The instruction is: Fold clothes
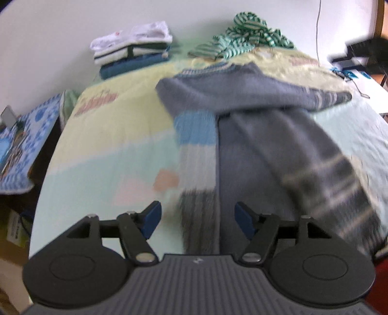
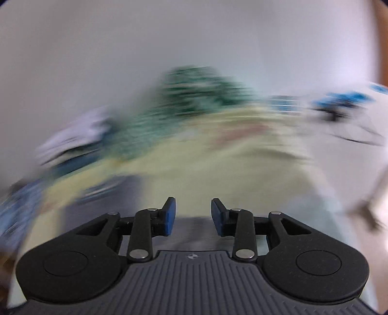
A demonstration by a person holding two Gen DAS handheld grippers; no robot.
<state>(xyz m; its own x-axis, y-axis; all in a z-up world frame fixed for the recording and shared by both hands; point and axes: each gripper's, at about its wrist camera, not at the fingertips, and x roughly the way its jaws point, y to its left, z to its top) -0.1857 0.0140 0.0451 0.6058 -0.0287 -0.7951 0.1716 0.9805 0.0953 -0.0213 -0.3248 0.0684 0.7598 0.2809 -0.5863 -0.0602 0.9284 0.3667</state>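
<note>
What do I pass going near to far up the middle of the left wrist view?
Left gripper, jaws open → grey sweater laid out on the bedspread → crumpled green striped garment → white wall.

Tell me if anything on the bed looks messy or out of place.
Yes. The green striped garment lies crumpled at the far edge of the bed, next to the neat folded stack. The grey sweater is only half folded, one sleeve draped across it. Both grippers, left and right, are open and hold nothing.
</note>
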